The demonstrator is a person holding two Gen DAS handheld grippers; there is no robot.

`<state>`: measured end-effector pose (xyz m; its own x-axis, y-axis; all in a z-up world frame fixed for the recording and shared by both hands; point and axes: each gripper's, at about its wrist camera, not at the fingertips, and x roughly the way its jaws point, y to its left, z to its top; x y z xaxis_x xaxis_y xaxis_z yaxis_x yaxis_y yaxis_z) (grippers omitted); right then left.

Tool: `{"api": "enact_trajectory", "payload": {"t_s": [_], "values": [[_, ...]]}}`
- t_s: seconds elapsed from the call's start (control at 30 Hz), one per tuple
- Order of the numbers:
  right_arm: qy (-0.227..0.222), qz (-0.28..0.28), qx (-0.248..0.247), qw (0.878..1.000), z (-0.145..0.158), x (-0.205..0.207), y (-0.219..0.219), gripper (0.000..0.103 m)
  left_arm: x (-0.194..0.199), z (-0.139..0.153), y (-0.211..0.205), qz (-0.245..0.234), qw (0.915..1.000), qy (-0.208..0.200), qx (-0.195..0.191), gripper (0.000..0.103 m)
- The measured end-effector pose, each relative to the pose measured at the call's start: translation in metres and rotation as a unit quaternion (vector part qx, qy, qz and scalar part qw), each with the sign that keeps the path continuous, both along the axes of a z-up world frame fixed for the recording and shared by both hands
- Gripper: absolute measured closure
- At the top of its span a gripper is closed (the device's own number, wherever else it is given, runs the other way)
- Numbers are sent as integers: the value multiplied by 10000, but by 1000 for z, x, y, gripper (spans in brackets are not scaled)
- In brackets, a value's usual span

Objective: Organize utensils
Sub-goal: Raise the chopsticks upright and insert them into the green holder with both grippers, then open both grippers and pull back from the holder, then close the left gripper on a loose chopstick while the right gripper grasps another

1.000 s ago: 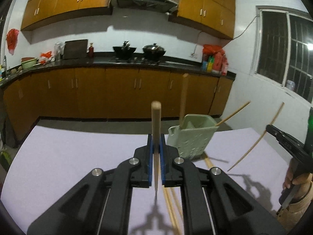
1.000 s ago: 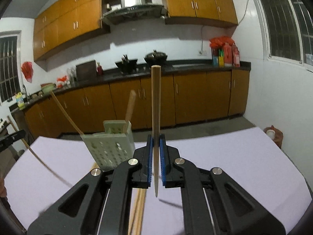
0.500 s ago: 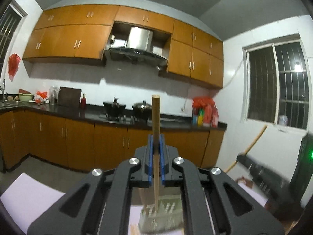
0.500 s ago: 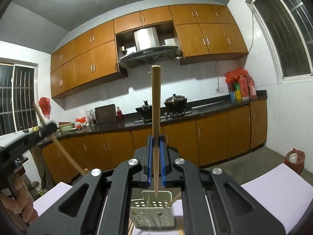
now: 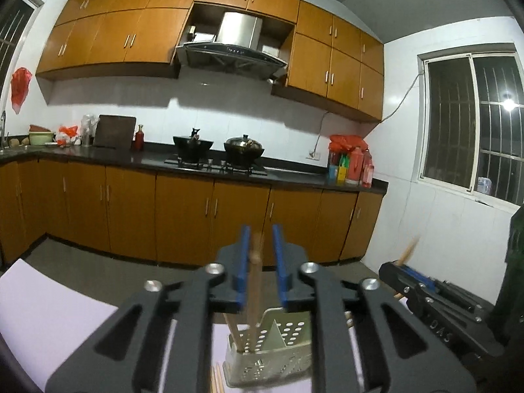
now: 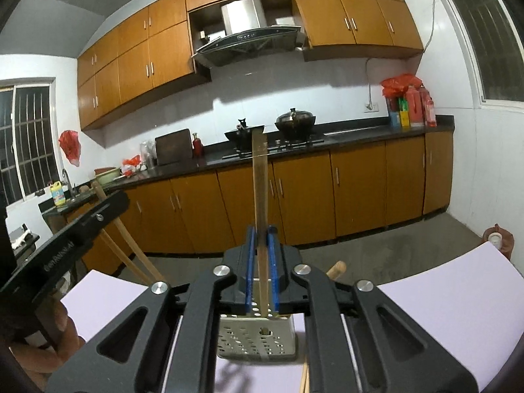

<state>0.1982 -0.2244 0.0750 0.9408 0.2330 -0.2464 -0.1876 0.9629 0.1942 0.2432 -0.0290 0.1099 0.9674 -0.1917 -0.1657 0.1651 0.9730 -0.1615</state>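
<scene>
A pale green perforated utensil holder [image 5: 278, 357] stands on the lilac table just below both grippers. My left gripper [image 5: 261, 239] hangs over it, its jaws opening. A blurred wooden chopstick [image 5: 254, 281] stands loose between the blue pads, its lower end inside the holder beside another chopstick [image 5: 233, 329]. My right gripper [image 6: 261, 239] is above the same holder [image 6: 258, 337], jaws also opening. A tall, blurred chopstick [image 6: 260, 196] stands in the gap with space beside it. Each gripper shows at the edge of the other's view.
Loose chopsticks [image 5: 216, 376] lie on the lilac table top [image 6: 442, 294] in front of the holder. A hand [image 6: 49, 344] grips the left tool. Beyond the table are brown cabinets and a counter with pots [image 5: 244, 145]. A small bottle [image 6: 494, 237] sits past the table's right corner.
Both grippers have moved forward over the holder. Their jaws, shut on chopsticks before, have parted. The left chopstick has slid down between the pads into the holder.
</scene>
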Motion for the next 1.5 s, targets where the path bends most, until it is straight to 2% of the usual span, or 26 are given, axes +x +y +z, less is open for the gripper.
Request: {"api": "enact_trajectory", "payload": {"t_s": [0.07,0.3,0.4,0.5,0.57,0.63,0.7,0.77,0.9,1.07,1.2,1.27,1.37,1.5], "values": [[-81,-42,7,10000,6,-7,-3,68,-1,1,4,-7,10000,17,-35,79],[-455,-279,109,9985,35,-49,-30,68,-41,16,31,47,9994,-175,-284,65],[-372,-482,118,9981,29,-68,-48,67,-69,12,47,152,9993,-92,-317,64],[170,-653,-14,9977,-1,-74,-62,67,-90,-13,61,334,9991,228,-158,62],[840,-563,-111,9948,-35,-67,-66,68,-94,-39,66,457,9971,597,76,62],[1720,-273,-78,9847,-81,-56,-63,76,-88,-78,69,366,9905,1302,255,62],[2288,13,-66,9734,-117,-52,-53,85,-83,-110,71,293,9817,1855,308,66],[2657,182,-287,9635,-146,-50,-38,87,-81,-136,71,183,9739,2240,333,70],[3046,313,-408,9511,-177,-49,-24,89,-79,-175,70,-64,9601,2792,153,74],[2973,191,-672,9522,-177,-48,-16,94,-77,-198,66,-267,9505,3094,140,77],[2977,104,-772,9515,-182,-46,-23,95,-77,-204,55,-375,9477,3166,154,79],[2918,-199,-1053,9505,-184,-48,-23,95,-76,-205,49,-429,9459,3209,195,81],[2958,-375,-856,9507,-185,-47,-36,95,-75,-208,43,-503,9435,3264,269,84],[2941,-376,-871,9511,-186,-47,-41,95,-73,-213,34,-494,9395,3351,508,88]]}}
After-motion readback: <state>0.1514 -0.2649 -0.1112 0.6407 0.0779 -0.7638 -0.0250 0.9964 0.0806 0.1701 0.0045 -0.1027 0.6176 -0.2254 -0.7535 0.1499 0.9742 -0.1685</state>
